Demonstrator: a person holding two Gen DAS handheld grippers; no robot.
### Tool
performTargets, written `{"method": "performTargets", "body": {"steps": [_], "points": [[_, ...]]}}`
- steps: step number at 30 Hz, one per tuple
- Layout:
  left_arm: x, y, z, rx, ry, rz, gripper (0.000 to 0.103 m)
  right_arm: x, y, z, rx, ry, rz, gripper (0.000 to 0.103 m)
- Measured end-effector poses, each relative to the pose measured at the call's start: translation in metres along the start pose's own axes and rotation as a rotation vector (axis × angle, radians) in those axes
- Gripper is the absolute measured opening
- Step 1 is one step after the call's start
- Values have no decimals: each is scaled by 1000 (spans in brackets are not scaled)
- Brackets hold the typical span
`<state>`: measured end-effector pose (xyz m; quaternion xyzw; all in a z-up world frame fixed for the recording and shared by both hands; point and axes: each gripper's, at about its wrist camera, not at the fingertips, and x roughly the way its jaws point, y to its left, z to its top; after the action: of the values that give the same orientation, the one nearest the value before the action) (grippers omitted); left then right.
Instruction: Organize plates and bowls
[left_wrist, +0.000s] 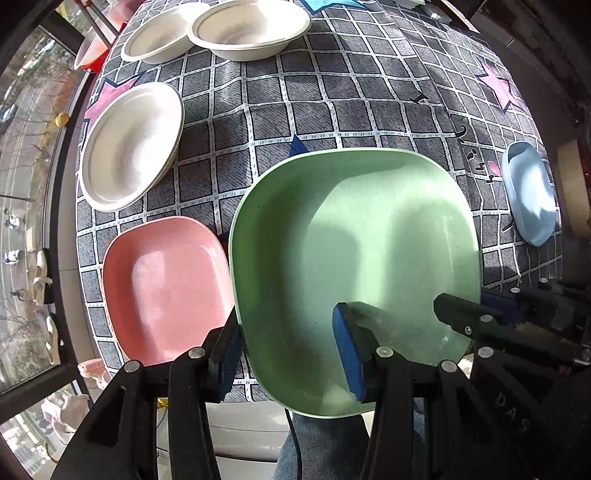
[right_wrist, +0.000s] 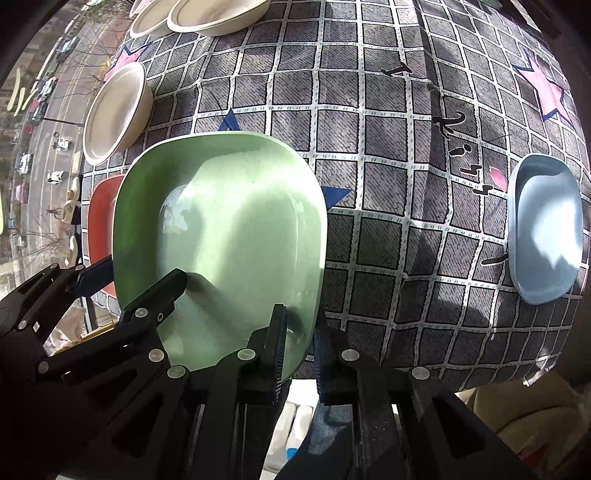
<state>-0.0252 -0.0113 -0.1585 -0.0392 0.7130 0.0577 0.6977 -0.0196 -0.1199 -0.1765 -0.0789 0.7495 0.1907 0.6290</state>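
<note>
Slip risk: green plate (left_wrist: 354, 258) pinched at near rim by left gripper (left_wrist: 291, 354) and right gripper (right_wrist: 299, 354), thin edge holds, may tilt onto pink plate (left_wrist: 166, 284) lower left.

You are working at a surface (left_wrist: 369, 92) draped in grey checked cloth, sunlight falling across it; a dark-framed window (left_wrist: 55, 184) is overlooking a street below.
</note>
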Motion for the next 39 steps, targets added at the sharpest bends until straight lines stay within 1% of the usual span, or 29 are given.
{"method": "performTargets", "body": {"steps": [2, 4, 8, 9, 11, 15, 18, 21, 25, 31, 33, 34, 35, 37, 38, 39], "points": [[-4, 12, -3, -18, -8, 13, 51, -1, 16, 2, -24, 0, 7, 16], [-6, 37, 2, -41, -9, 19, 51, 0, 27, 1, -53, 0, 13, 16], [-9, 66, -7, -102, -6, 27, 51, 3, 55, 4, -118, 11, 21, 16], [-10, 73, -9, -118, -5, 30, 51, 3, 63, 11, -134, 14, 24, 16], [-9, 88, -14, -148, -4, 37, 51, 5, 73, 14, -162, 21, 31, 16], [-7, 112, -22, -193, 12, 57, 51, 21, 99, 17, -195, 47, 51, 16], [-5, 131, -25, -216, 18, 68, 51, 26, 111, 20, -230, 68, 61, 16], [-3, 141, -29, -226, 18, 82, 51, 33, 124, 24, -247, 83, 76, 16], [3, 149, -21, -209, 16, 107, 51, 40, 127, 33, -204, 108, 104, 16], [13, 152, -11, -170, 6, 104, 52, 45, 131, 43, -180, 111, 81, 16], [16, 149, -9, -154, 11, 111, 57, 50, 132, 46, -171, 114, 77, 16], [16, 147, -9, -146, 16, 124, 62, 51, 132, 46, -174, 113, 79, 16], [17, 146, -9, -140, 19, 143, 72, 56, 140, 48, -180, 109, 68, 16], [14, 145, -11, -134, 8, 165, 81, 53, 140, 49, -195, 104, 40, 17], [13, 145, -12, -134, 3, 172, 81, 52, 141, 49, -201, 100, 41, 21], [11, 146, -13, -137, 3, 186, 81, 48, 139, 50, -206, 94, 39, 28]]}}
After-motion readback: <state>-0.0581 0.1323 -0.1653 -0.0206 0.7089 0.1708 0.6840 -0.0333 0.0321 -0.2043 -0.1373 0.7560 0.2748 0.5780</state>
